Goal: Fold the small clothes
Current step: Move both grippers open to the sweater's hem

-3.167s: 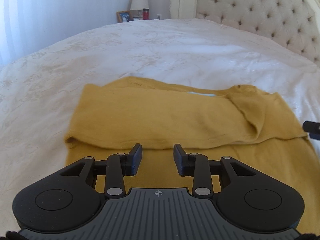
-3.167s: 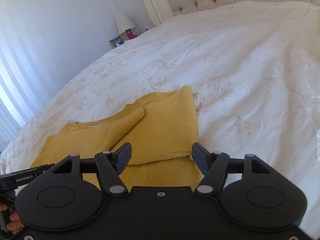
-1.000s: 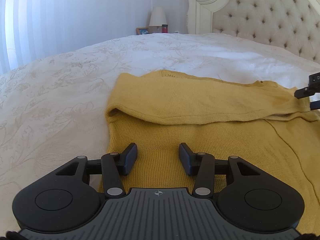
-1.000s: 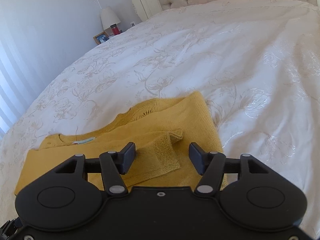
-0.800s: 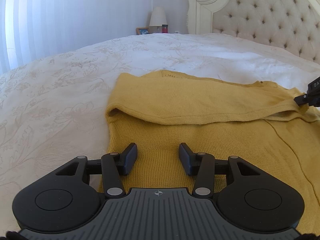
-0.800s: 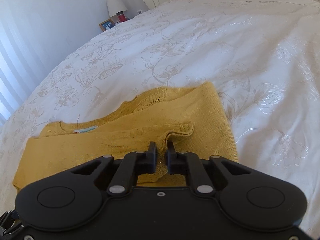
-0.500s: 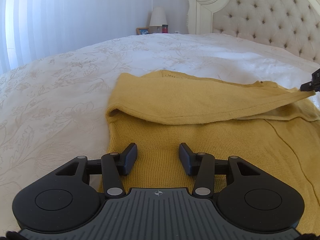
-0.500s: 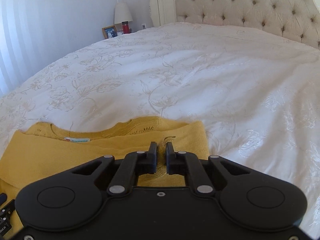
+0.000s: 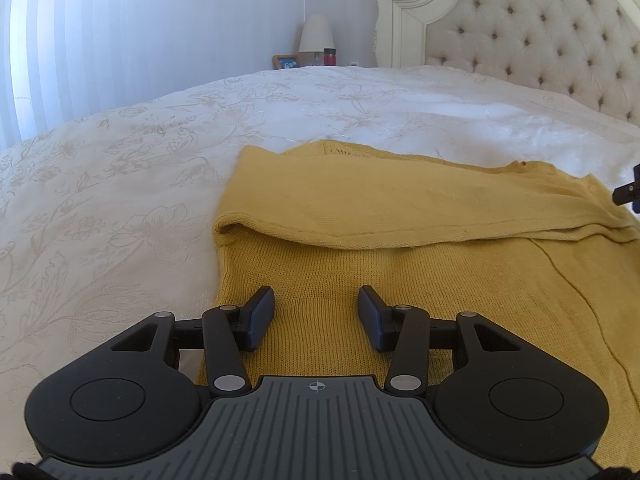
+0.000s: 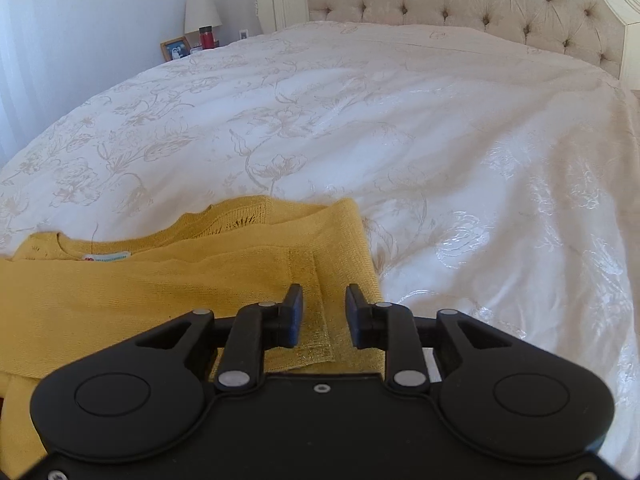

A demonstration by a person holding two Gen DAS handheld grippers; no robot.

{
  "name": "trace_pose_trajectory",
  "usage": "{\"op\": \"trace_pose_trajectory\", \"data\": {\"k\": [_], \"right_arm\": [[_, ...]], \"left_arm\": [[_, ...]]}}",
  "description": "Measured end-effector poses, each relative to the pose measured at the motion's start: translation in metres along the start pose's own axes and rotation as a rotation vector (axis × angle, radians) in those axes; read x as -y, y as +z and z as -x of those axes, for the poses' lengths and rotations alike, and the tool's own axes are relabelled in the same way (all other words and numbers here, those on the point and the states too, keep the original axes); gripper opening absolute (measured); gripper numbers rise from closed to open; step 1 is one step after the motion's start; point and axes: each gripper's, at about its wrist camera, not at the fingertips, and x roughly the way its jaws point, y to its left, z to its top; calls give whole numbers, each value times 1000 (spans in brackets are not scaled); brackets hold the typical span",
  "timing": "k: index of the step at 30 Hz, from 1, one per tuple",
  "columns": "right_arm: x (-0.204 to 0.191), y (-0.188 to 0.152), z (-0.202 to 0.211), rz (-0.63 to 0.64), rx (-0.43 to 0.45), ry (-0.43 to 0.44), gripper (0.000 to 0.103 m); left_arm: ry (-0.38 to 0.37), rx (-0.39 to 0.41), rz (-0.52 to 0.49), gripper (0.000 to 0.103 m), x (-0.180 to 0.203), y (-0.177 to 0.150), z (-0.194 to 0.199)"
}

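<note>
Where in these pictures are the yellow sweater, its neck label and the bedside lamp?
yellow sweater [image 9: 400,280]: left wrist view, on its knit body.
neck label [image 10: 107,257]: right wrist view, on the tag inside the collar.
bedside lamp [image 10: 202,6]: right wrist view, on its white shade.

We see right gripper [image 10: 322,314] over yellow sweater [image 10: 168,280] on white floral bedspread [image 10: 400,128]. Jaws just opened, apart, pads clear of sleeve cuff [image 10: 312,320] lying flat between them. Tufted headboard [image 10: 460,4], lamp [image 10: 202,6], red cup [image 10: 206,37] beyond.

A wide bed with a white floral-embroidered bedspread [image 9: 168,184] carries one mustard-yellow knitted sweater [image 9: 400,208], lying flat and partly folded.
</note>
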Motion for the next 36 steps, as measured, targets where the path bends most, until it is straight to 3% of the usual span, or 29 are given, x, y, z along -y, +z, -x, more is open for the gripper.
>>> {"op": "trace_pose_trajectory", "data": {"k": [1, 3, 13, 19, 24, 30, 36], "right_arm": [[1, -3, 9, -12, 11, 6, 61], [4, -10, 29, -38, 34, 24, 66], [2, -65, 113, -46, 44, 82, 68], [7, -93, 147, -77, 41, 114, 68], [13, -111, 163, -106, 31, 127, 71], [20, -132, 174, -126, -10, 128, 72], [29, -148, 189, -122, -48, 102, 74]], "left_arm": [[2, 0, -2, 46, 0, 0, 0], [9, -1, -12, 46, 1, 0, 0], [41, -24, -70, 58, 7, 3, 7], [23, -82, -92, 65, 0, -1, 31], [19, -138, -78, 72, -15, -17, 61], [-12, -211, 39, 74, -39, -38, 96], [8, -266, 13, 75, -44, -55, 128]]}}
